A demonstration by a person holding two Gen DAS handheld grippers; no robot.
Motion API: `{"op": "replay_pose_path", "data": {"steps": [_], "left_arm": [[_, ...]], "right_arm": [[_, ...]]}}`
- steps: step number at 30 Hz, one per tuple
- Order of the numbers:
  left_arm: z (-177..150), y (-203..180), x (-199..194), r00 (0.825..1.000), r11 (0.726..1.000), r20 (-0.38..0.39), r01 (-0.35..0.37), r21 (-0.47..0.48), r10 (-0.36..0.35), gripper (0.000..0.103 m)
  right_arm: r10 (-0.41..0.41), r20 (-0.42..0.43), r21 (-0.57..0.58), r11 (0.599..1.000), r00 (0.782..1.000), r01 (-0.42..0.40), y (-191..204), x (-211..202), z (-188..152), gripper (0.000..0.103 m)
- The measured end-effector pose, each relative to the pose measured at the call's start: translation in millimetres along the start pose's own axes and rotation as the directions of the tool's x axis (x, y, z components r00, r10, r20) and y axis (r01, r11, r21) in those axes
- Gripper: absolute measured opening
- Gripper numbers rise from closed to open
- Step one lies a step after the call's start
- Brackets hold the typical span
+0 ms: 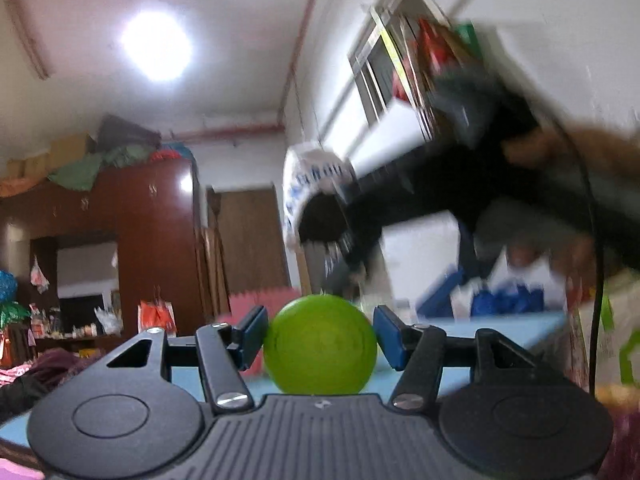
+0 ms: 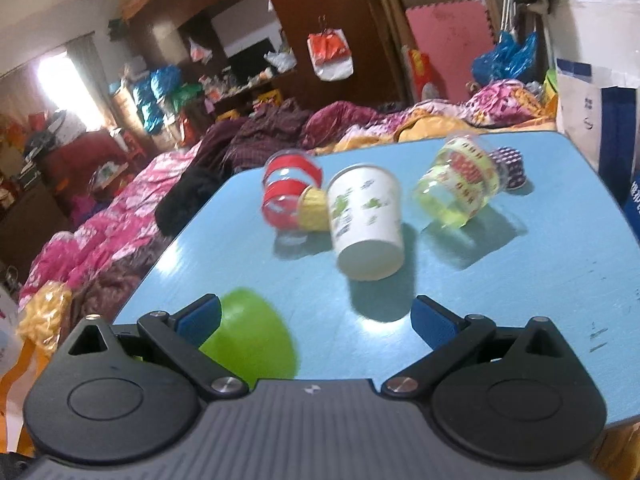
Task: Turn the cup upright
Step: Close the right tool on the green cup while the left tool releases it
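In the left wrist view my left gripper (image 1: pixel 320 336) is low over the blue table (image 1: pixel 500 332). A green cup (image 1: pixel 320 346) lies between its blue pads (image 1: pixel 390 336), touching the left pad, a small gap at the right. A blurred black gripper above holds a white-and-blue paper cup (image 1: pixel 308 196) in the air. In the right wrist view my right gripper (image 2: pixel 316 320) is open and empty over the table (image 2: pixel 520 280). The green cup (image 2: pixel 256 340) lies by its left finger. Ahead lie a white paper cup (image 2: pixel 366 222), a red-striped clear cup (image 2: pixel 286 196), a small yellow cup (image 2: pixel 314 208), a yellow-green clear cup (image 2: pixel 460 184) and a purple cup (image 2: pixel 510 166).
A bed with pink and maroon bedding (image 2: pixel 120 216) runs along the table's left and far sides. White and blue boxes (image 2: pixel 592 96) stand at the right edge. A brown wardrobe (image 1: pixel 152 240) and a pink foam mat (image 2: pixel 452 48) stand behind.
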State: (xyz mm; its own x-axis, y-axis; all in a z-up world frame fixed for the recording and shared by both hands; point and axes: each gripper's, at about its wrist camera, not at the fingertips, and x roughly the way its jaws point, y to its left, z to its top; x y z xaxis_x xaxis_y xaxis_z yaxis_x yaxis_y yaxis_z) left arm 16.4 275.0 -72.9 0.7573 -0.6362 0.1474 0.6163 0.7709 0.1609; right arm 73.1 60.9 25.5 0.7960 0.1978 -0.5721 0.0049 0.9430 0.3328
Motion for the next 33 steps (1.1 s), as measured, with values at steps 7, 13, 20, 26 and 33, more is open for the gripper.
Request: {"op": "replay_pose_path", "data": {"steps": [7, 13, 20, 26, 33], "left_arm": [[-1.3, 0.6, 23.3, 0.995, 1.0, -0.094, -0.017, -0.004, 0.016, 0.061], [-1.1, -3.9, 28.1, 0.992, 0.999, -0.121, -0.025, 0.021, 0.027, 0.061], [2.5, -1.8, 23.1, 0.988, 0.999, -0.151, -0.024, 0.033, 0.028, 0.079], [5.0, -4.0, 12.0, 0.988, 0.995, -0.148, -0.035, 0.098, 0.049, 0.09], [1.7, 9.1, 13.6, 0.983, 0.998, -0.18, -0.018, 0.052, 0.027, 0.09]], "right_arm": [[0.016, -0.039, 0.002, 1.0, 0.999, -0.016, 6.8, 8.1, 0.2, 0.102], [0.023, -0.084, 0.012, 1.0, 0.996, -0.022, 9.8, 21.6, 4.0, 0.102], [0.034, -0.089, 0.035, 0.999, 0.995, -0.031, 14.9, 26.9, 0.8, 0.102], [0.054, -0.108, 0.046, 0.998, 0.993, -0.049, 18.5, 34.7, -2.0, 0.102], [0.084, -0.155, 0.053, 0.996, 0.984, -0.076, 25.1, 48.9, -1.7, 0.1]]}}
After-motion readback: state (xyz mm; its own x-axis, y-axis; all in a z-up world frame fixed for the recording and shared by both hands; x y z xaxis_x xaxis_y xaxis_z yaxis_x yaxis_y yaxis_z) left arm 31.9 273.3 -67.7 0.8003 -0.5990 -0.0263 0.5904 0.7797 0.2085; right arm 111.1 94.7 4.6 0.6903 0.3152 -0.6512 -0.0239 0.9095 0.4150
